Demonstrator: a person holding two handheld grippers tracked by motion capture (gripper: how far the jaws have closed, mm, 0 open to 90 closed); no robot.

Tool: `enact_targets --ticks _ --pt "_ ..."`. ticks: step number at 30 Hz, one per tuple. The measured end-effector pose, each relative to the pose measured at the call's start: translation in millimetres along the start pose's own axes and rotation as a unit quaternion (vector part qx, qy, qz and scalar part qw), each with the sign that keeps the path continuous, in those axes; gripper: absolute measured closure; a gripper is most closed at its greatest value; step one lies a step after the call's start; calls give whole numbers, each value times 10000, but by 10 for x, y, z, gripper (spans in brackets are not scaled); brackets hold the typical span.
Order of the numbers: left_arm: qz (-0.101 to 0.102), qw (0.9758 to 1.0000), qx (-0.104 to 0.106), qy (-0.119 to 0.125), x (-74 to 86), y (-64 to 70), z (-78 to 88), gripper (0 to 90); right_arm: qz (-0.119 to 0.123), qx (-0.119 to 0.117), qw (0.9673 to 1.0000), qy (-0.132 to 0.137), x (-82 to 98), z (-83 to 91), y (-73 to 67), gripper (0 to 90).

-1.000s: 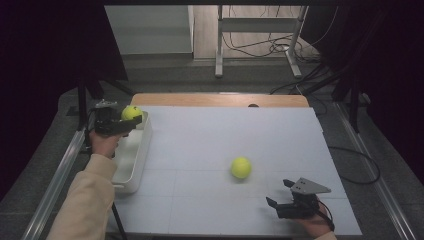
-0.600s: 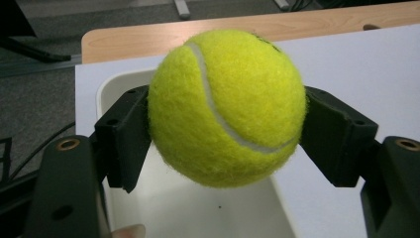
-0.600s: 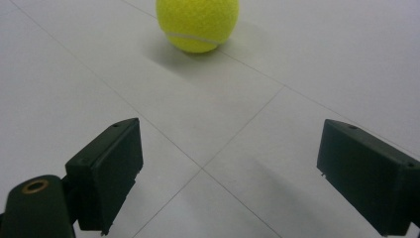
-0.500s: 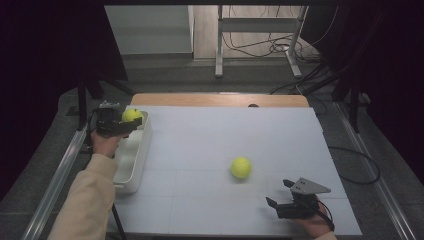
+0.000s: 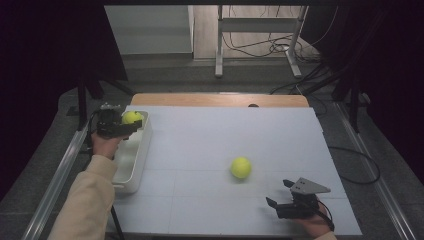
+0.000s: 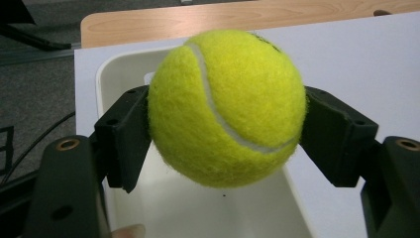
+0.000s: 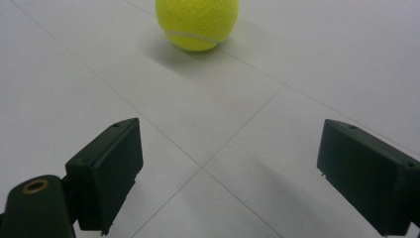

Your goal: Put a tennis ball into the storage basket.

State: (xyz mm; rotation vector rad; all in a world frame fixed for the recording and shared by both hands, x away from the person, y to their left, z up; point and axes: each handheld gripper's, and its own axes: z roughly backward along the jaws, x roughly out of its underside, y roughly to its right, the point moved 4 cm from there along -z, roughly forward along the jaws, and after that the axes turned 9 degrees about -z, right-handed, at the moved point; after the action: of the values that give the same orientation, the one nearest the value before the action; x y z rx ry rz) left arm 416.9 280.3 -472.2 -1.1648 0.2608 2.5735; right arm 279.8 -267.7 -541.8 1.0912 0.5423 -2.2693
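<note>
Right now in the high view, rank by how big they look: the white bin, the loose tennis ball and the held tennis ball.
1. White bin, clearly largest.
2. Loose tennis ball on the table.
3. Held tennis ball in the left hand-held gripper; it looks smaller, but it sits farther away and is partly covered, so they may match.

The left gripper point(image 5: 131, 126) and right gripper point(image 5: 280, 194) have blocky black jaws with brass-ringed screw holes. A grey three-cornered plate point(image 5: 310, 186) tops the right one. The left forearm wears a cream sleeve point(image 5: 87, 205).

Two tennis balls point(image 5: 131, 117) point(image 5: 241, 167), one white bin point(image 5: 131, 165), two tools point(image 5: 131, 129) point(image 5: 280, 194)
</note>
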Motion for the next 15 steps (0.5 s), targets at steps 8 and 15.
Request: enact_targets --ticks 8,15 --pt "-63 9999 -79 -33 -21 35 6 132 -6 -1 10000 -5 1 1 -1 108" --pt "-24 9993 249 273 -70 111 86 119 -4 -19 10000 -3 1 0 -3 108"
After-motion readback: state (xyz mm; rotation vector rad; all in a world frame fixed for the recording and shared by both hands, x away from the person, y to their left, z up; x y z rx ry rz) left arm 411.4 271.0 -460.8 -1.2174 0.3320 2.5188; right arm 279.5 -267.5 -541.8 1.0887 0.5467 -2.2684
